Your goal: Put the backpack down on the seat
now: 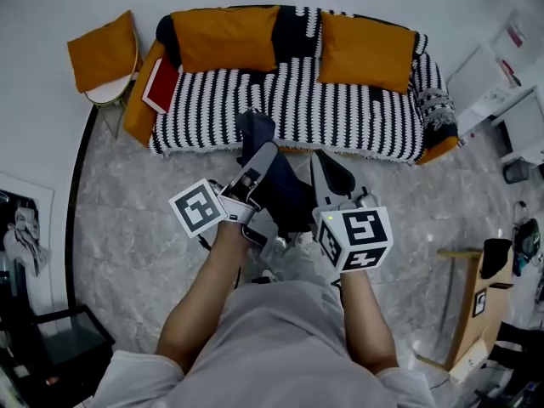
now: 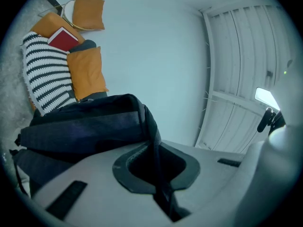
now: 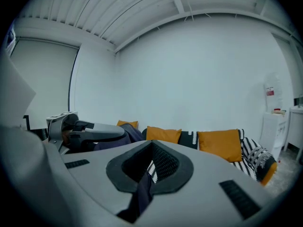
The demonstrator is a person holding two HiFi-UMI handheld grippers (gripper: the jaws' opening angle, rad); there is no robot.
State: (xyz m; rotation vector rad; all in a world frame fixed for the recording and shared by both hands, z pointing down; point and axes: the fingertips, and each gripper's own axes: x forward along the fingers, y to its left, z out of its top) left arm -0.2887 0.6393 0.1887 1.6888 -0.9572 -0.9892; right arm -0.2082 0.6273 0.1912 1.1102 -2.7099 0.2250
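A dark navy backpack (image 1: pixel 285 195) hangs between my two grippers above the floor, just in front of the sofa (image 1: pixel 297 100). My left gripper (image 1: pixel 257 161) is shut on a dark strap (image 2: pixel 154 141) of the backpack (image 2: pixel 80 126), which fills the left of its view. My right gripper (image 1: pixel 330 175) is also shut on a dark strap (image 3: pixel 142 188). The sofa seat (image 1: pixel 255 109) is covered by a black-and-white striped throw, with orange cushions (image 1: pixel 223 36) along its back. The sofa (image 3: pixel 218 145) shows low in the right gripper view, beyond the left gripper (image 3: pixel 80 131).
A red book (image 1: pixel 161 85) lies at the sofa's left end. A small chair with an orange cushion (image 1: pixel 106 53) stands left of the sofa. White cabinets (image 1: pixel 497 83) and a wooden stand (image 1: pixel 476 304) are on the right. A dark shelf (image 1: pixel 51 347) sits at lower left.
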